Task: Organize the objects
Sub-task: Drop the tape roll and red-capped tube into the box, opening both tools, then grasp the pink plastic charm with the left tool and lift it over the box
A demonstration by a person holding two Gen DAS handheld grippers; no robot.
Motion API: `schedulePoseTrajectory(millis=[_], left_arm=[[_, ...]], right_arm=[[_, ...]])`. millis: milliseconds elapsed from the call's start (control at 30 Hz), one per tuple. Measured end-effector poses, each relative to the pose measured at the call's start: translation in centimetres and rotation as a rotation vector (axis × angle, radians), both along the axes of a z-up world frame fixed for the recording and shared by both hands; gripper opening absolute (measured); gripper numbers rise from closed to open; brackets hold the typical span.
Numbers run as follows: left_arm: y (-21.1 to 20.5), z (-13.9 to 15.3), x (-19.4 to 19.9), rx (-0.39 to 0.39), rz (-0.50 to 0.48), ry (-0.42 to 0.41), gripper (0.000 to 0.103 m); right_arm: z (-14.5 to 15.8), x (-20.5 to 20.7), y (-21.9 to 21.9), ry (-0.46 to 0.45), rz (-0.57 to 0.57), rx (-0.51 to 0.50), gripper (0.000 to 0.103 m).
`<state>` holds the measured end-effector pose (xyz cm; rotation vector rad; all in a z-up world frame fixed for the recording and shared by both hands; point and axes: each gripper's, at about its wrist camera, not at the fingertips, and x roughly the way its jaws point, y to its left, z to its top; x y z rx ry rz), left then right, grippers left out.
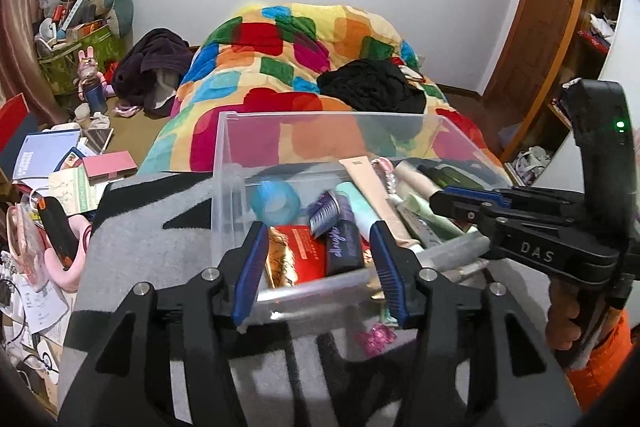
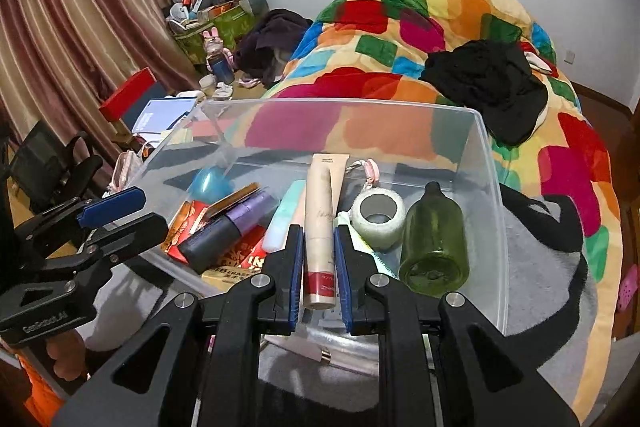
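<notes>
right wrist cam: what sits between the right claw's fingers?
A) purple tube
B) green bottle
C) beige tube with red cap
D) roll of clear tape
C: the beige tube lies lengthwise between the right claw fingers, red cap nearest the camera; green bottle and tape roll lie to its right.

"DAS" in pale letters on right gripper (image 1: 444,201) body; "GenRobot.AI" along left gripper (image 2: 120,219) handle; other labels in the bin unreadable
</notes>
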<state>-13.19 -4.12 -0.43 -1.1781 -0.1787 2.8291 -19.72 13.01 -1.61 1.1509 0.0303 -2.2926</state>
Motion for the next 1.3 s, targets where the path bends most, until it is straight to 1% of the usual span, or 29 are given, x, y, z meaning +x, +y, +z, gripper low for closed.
schedulePoseTrajectory(millis=[167, 267, 367, 500, 567, 633, 667, 733, 800, 867, 967, 1033, 1067, 1100, 1133, 1167, 1200, 1233, 1300], left_arm=[[1.0, 1.1, 1.9, -0.042, -0.02, 0.039, 0.053], [1.6, 1.5, 3.3, -0.077, -0.041, 0.063, 0.056], [2.3, 1.2, 4.3, -0.097, -0.068, 0.059, 0.057], [3.2, -0.3, 5.0, -0.118, -0.106, 0.019, 0.057], [3.7, -1.3, 5.0, -0.127, -0.125, -0.013, 0.057], [4.1, -2.5, 4.6, -0.141, -0.14, -0.05, 0.057], [4.3, -3.2, 4.4, -0.146, -0.147, -0.075, 0.057], [4.4, -4.3, 3.6, -0.14, -0.161, -0.121, 0.057], [4.5, -5.1, 2.9, -0.126, -0.17, -0.164, 0.057], [4.8, -5.7, 2.3, -0.133, -0.169, -0.197, 0.057], [5.5, -6.2, 1.9, -0.163, -0.179, -0.217, 0.057], [6.0, -6.1, 1.9, -0.187, -0.184, -0.212, 0.057], [6.1, -6.1, 1.9, -0.191, -0.189, -0.213, 0.053], [6.1, -6.0, 1.9, -0.184, -0.191, -0.213, 0.045], [6.1, -6.1, 1.9, -0.167, -0.187, -0.215, 0.04], [6.1, -6.0, 1.9, -0.158, -0.187, -0.215, 0.031], [6.1, -6.0, 2.1, -0.157, -0.18, -0.208, 0.029], [6.2, -6.0, 2.4, -0.16, -0.175, -0.197, 0.029], [6.2, -6.0, 2.8, -0.164, -0.17, -0.184, 0.029]], right_arm=[[0.9, 1.2, 0.6, 0.025, 0.007, -0.002, 0.015], [1.7, 2.2, 1.4, 0.048, 0.008, -0.012, 0.018], [2.6, 3.5, 2.7, 0.075, 0.008, -0.028, 0.02], [3.3, 5.5, 4.3, 0.123, -0.001, -0.015, 0.021], [3.3, 6.5, 4.8, 0.139, 0.002, 0.0, 0.025], [2.9, 7.2, 4.9, 0.147, 0.004, 0.026, 0.033], [2.7, 7.4, 4.9, 0.147, 0.007, 0.04, 0.034], [1.8, 7.6, 4.8, 0.135, 0.026, 0.072, 0.037], [0.6, 7.7, 4.4, 0.116, 0.044, 0.111, 0.038], [-0.5, 7.4, 4.0, 0.095, 0.058, 0.149, 0.038], [-1.8, 7.1, 3.7, 0.079, 0.064, 0.187, 0.038], [-2.6, 6.5, 3.3, 0.066, 0.064, 0.206, 0.038], [-2.8, 6.3, 3.2, 0.064, 0.061, 0.213, 0.038], [-3.0, 6.2, 3.3, 0.065, 0.05, 0.219, 0.038], [-3.1, 6.0, 3.3, 0.066, 0.037, 0.216, 0.038], [-3.2, 5.9, 3.4, 0.058, 0.032, 0.206, 0.037], [-3.3, 5.7, 3.5, 0.045, 0.032, 0.195, 0.035], [-3.3, 5.7, 3.6, 0.041, 0.026, 0.183, 0.028], [-3.6, 5.8, 3.4, 0.02, 0.043, 0.185, 0.018]])
